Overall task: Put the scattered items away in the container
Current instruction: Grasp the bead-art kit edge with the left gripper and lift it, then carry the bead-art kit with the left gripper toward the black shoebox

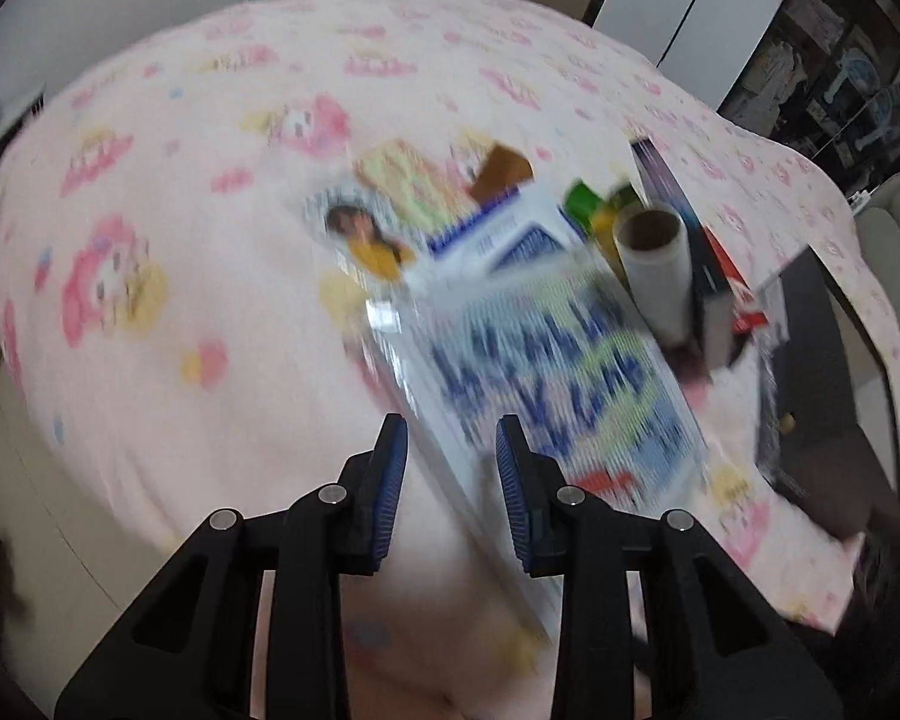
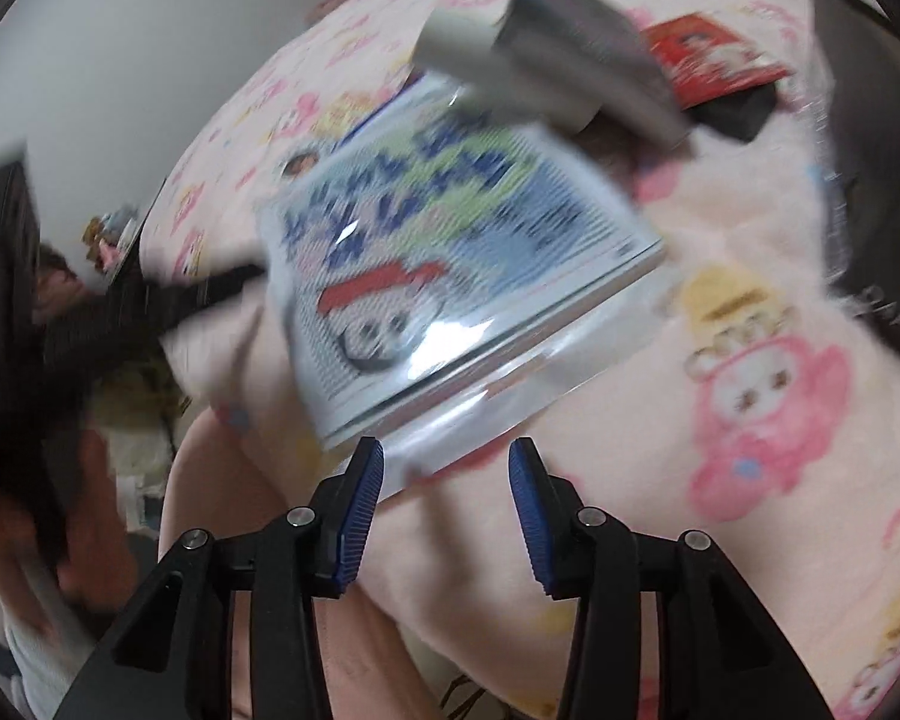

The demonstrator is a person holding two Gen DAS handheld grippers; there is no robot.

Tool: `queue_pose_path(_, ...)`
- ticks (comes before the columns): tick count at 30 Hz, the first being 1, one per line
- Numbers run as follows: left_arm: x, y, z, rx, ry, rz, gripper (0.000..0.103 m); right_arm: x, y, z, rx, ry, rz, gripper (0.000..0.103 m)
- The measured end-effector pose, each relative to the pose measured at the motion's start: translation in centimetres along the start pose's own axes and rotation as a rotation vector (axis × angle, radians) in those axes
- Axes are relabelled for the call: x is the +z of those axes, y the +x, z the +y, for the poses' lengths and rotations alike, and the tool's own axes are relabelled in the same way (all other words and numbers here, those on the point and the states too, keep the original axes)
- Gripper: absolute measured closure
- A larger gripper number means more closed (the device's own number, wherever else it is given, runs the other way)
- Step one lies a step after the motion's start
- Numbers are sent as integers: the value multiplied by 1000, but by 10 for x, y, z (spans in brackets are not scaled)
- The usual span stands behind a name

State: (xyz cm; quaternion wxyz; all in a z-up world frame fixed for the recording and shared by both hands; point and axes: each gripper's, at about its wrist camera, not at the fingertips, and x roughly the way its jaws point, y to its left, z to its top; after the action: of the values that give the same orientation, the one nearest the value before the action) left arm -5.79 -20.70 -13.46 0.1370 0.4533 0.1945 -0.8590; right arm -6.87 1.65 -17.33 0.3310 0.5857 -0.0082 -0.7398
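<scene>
Several items remain loose: the plastic-wrapped booklet [image 1: 546, 372] lies flat near the pink blanket's [image 1: 168, 192] front edge, the roll [image 1: 654, 264] beyond it. No container is identifiable. Left gripper [image 1: 453, 480] and right gripper [image 2: 447, 498] stand apart, empty.

Both the left gripper [image 1: 451, 483] and the right gripper [image 2: 447, 501] are showing black angular frames, silver screws and ribbed blue pads [image 1: 390, 489].

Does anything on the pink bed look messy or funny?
Yes. The big blue-and-white book in its shiny plastic sleeve lies crooked on the pink blanket, leaning across other packets, and a white roll rests tipped against a box beside it.
</scene>
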Motion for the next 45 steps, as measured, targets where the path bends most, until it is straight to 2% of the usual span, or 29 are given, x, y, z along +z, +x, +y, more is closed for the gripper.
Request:
queue_pose_path(4,34,32,-2,13,49,13,65,-3,19,4,-7,31,28,63)
queue_pose_path(7,40,54,-2,38,58,62,65,1,25,4,-3,55,16,63)
queue_pose_path(13,31,52,1,37,102,85,65,6,32,3,1,85,2,63)
queue_pose_path(17,47,60,11,-18,77,96,65,7,33,2,20,105,-8,63)
queue_pose_path(20,49,64,3,-20,112,137,62,8,38,7,19,101,4,63)
queue_pose_path(25,12,52,-13,-15,157,172,61,11,36,8,22,127,-29,63)
queue_pose_path(30,-31,34,-30,-111,129,232,62,14,21,-13,-51,181,-72,63)
queue_pose_path(32,-50,29,-43,-152,141,265,62,19,5,-30,-95,215,-95,63)
queue_pose_path(36,-92,30,-77,-278,170,383,62,25,-24,-54,-210,269,-155,61)
queue_pose_path(38,-106,28,-92,-309,209,409,62,19,-43,-73,-256,288,-175,61)
queue_pose_path(40,-107,27,-94,-304,214,403,62,6,-58,-90,-249,312,-182,60)
queue_pose_path(43,-91,35,-82,-310,141,399,62,-14,-69,-99,-247,330,-172,59)
queue_pose_path(45,-80,41,-75,-261,118,372,62,-33,-76,-108,-220,327,-133,56)
